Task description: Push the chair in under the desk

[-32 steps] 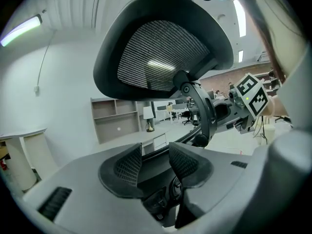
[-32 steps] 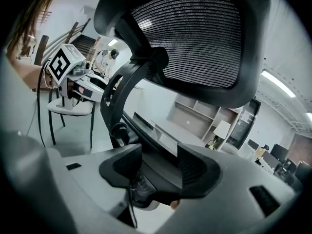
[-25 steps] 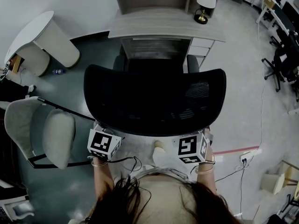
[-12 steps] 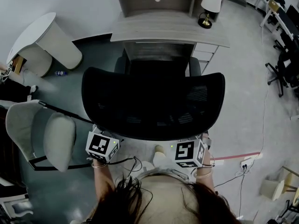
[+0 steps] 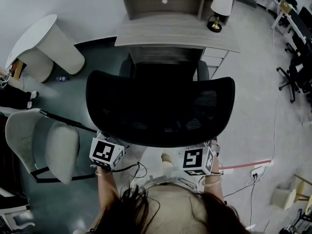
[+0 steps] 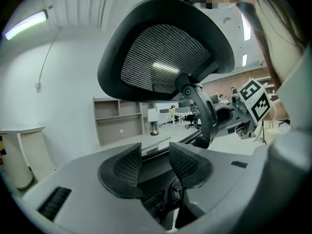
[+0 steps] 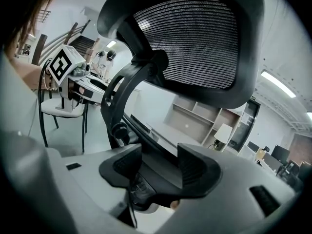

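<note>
**Near: grippers.**
- Left gripper (image 6: pixel 155 162): jaws partly open, nothing pinched between the pads. It is set at the lower left corner of the chair (image 5: pixel 161 106) back.
- Right gripper (image 7: pixel 158 167): the same, jaws apart on a clear gap with no grip, at the lower right corner.
- Judgement: contact is a push from behind, not a clamp.

**Change.**
- Against a second ago, the chair back sits closer to the bench (image 5: pixel 175 33), which is the task's desk. The pale floor strip behind the chair has widened a little.
- Against half a second ago there is almost no shift.
- Judgement: the push has slowed or paused.

**Chair position.**
- The seat front lies at the kneehole, tucked under the bench's front edge.
- The two armrests stand just outside that edge.
- Judgement: mostly in, with a short final travel left. The armrests may meet the bench edge.

**Containers, farther out.**
- Drawers (image 5: pixel 210 57), right of the kneehole, are closed, so their contents are hidden.
- The shelf unit (image 5: pixel 163 0) on the bench's rear has an open compartment. It shows only a small pale round spot on the back panel, and I cannot tell what that is.
- A lamp (image 5: pixel 220 6) stands on the bench's right end.
</note>
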